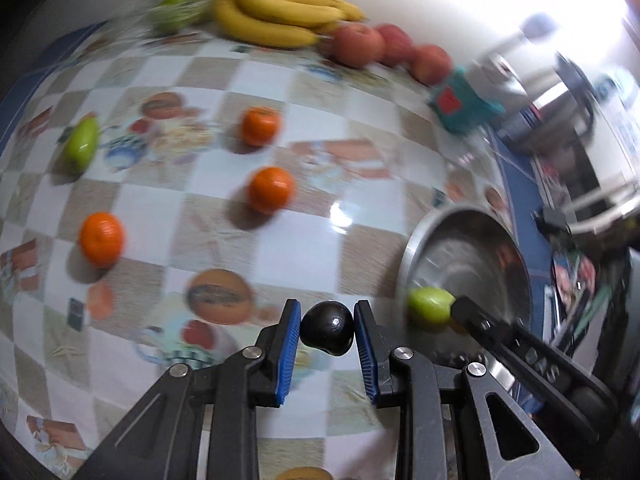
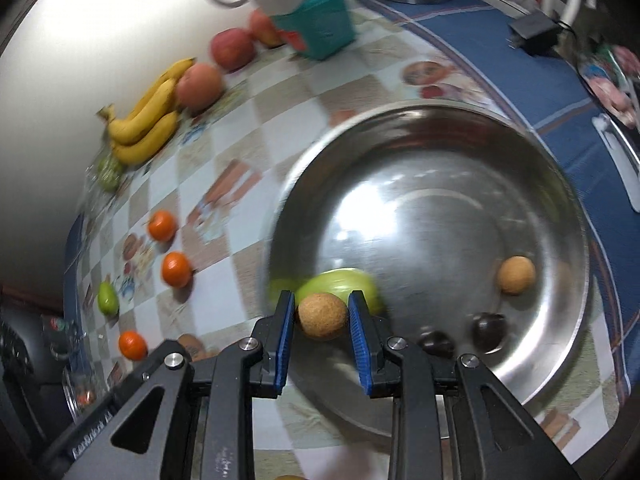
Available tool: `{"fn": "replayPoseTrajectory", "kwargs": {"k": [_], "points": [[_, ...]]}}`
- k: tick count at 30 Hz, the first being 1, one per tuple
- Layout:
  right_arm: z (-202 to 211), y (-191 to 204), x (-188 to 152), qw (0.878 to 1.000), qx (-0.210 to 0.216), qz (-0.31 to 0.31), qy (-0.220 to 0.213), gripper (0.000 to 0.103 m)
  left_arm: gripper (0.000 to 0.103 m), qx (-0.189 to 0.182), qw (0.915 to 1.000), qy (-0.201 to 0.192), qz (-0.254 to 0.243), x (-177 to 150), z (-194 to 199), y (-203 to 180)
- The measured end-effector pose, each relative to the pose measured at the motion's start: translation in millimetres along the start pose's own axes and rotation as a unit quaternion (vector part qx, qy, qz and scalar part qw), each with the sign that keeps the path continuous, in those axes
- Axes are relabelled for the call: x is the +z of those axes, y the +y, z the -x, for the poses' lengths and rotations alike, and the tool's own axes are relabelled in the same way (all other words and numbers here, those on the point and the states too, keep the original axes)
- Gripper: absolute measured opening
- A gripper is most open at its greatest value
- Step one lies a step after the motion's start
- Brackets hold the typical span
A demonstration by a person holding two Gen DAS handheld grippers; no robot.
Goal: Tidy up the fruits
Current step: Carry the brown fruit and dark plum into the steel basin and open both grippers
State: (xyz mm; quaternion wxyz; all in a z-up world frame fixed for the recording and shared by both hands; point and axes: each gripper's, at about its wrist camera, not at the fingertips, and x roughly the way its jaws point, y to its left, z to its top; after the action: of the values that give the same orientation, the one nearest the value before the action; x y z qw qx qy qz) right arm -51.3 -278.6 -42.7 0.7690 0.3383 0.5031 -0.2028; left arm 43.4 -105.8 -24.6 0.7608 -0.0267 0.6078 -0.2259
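The left gripper (image 1: 327, 334) pinches a dark fruit (image 1: 327, 334) beside the steel bowl (image 2: 560, 208), and the right gripper (image 2: 322, 316) clamps a brown fruit (image 2: 322, 316) over its rim, probably to drop both inside.

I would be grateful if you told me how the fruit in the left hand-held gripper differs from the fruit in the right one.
The dark fruit in the left hand-held gripper is glossy black; the tan fruit in the right hand-held gripper is matte and speckled. The dark fruit hangs over the checkered tablecloth, the tan fruit over the steel bowl. Both are small, roundish and clamped between blue pads.
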Motion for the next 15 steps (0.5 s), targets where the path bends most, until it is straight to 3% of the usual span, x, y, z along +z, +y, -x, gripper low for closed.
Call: {"fn": "replayPoseTrajectory", "kwargs": {"k": [15], "points": [[5.4,-54.8,1.5,0.997,-0.009,-0.076,0.001,0.029,0.030,-0.028,0.9945,-0.001,-0.101,-18.7,-21.2,-69.7]]}}
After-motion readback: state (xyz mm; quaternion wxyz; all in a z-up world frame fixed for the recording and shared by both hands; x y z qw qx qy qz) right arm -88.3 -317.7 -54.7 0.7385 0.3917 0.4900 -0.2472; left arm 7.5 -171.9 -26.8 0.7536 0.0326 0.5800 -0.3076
